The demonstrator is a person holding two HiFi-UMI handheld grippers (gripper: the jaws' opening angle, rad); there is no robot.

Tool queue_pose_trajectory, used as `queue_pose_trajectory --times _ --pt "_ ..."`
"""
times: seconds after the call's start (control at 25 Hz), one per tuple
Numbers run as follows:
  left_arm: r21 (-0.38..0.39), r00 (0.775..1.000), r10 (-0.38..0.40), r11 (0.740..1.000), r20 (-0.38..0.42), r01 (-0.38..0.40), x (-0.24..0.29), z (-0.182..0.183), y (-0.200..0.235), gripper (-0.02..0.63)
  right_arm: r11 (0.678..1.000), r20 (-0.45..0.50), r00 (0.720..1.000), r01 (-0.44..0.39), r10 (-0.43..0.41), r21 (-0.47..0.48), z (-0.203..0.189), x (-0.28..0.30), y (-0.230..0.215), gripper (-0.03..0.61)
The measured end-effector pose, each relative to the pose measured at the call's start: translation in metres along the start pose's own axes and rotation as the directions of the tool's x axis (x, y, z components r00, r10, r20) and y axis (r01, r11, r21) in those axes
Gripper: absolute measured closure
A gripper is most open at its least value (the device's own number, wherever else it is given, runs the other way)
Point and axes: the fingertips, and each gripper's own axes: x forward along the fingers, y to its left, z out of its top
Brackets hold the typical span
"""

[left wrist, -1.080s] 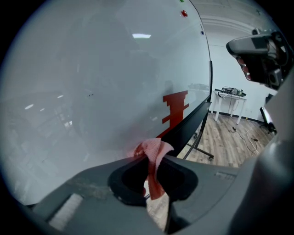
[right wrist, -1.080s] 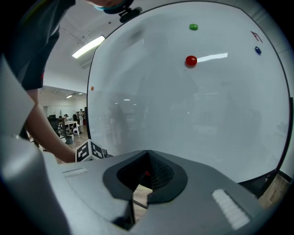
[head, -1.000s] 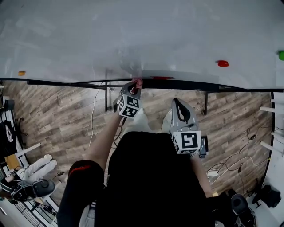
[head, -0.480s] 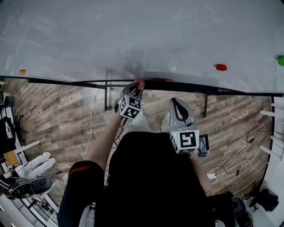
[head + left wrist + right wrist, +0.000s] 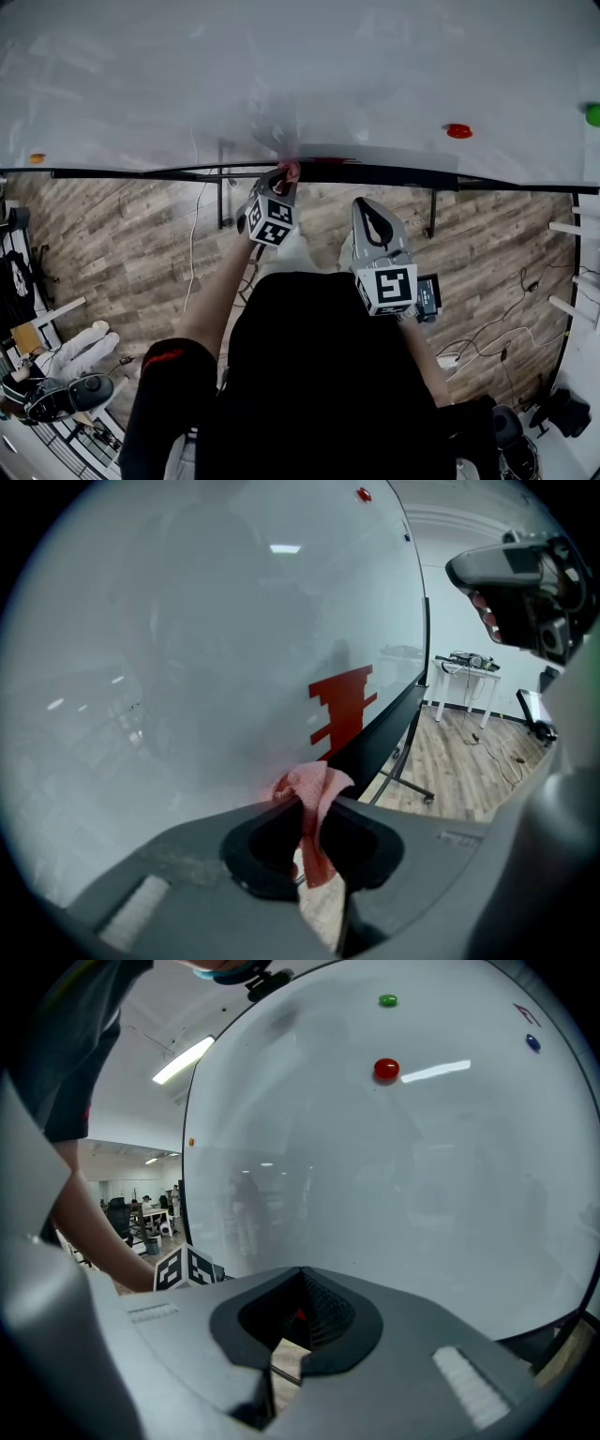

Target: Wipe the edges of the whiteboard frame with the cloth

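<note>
Cloth (image 5: 317,785), pink and bunched, is pinched between the closed jaws of the left tool (image 5: 314,808). It is pressed where the whiteboard (image 5: 281,75) meets its dark lower frame (image 5: 394,175). The left arm (image 5: 220,291) stretches forward to that edge. The right tool (image 5: 373,217) is held back near the torso, jaws together on nothing, pointing at the board.

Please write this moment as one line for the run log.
left gripper: shut on pink cloth | pink cloth: at black whiteboard frame, lower edge | right gripper: shut, empty, apart from frame
</note>
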Motion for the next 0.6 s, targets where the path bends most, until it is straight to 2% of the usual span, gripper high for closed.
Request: queue_pose_trajectory --times 0.6 --pt "0.026 1.000 -0.002 1.000 0.021 0.002 0.002 0.010 -0.012 0.566 1.000 -0.016 1.000 -0.014 0.014 0.005 -0.007 -0.005 -0.002 0.577"
